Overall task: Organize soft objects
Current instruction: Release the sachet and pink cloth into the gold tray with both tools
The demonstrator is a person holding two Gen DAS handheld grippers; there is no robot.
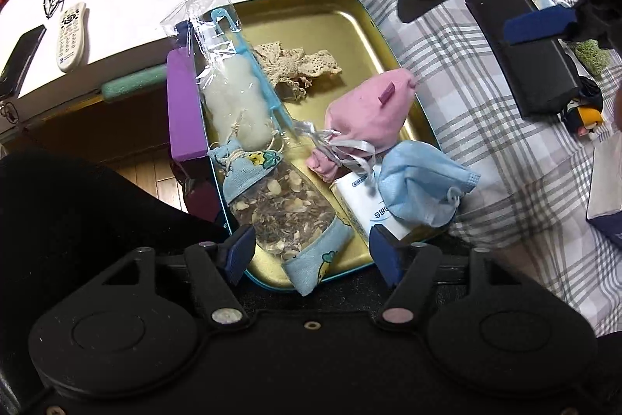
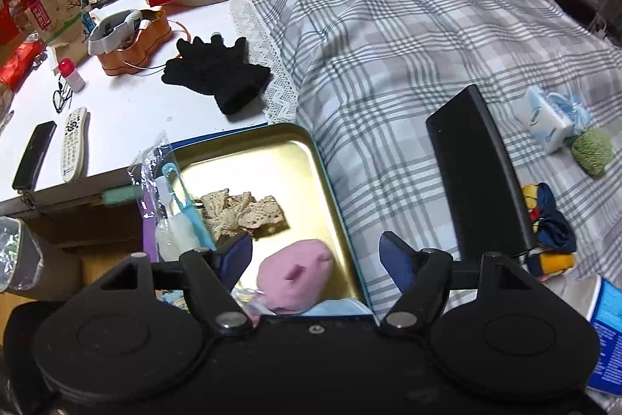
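Observation:
A gold tin tray (image 1: pixel 330 22) lies on the plaid cover with soft things in it. Among them are a pink pouch (image 1: pixel 369 115), a blue face mask (image 1: pixel 423 185) on a tissue pack (image 1: pixel 361 197), a blue sachet of dried bits (image 1: pixel 280 209), a clear bag of white stuffing (image 1: pixel 237 104) and beige lace (image 1: pixel 295 65). My left gripper (image 1: pixel 311 253) is open over the tray's near edge, with the sachet's end lying loose between its fingers. My right gripper (image 2: pixel 315 261) is open above the pink pouch (image 2: pixel 299 271) and the tray (image 2: pixel 272 150). Black gloves (image 2: pixel 217 72) lie on the white table.
A black case (image 2: pixel 478 174), a tissue pack (image 2: pixel 544 123), a green puff (image 2: pixel 593 150) and colourful fabric (image 2: pixel 548 224) lie on the plaid cover to the right. The table holds a remote (image 2: pixel 74 142), a phone (image 2: pixel 35 154) and an orange tin (image 2: pixel 132 41). A purple box (image 1: pixel 182 104) stands against the tray's left side.

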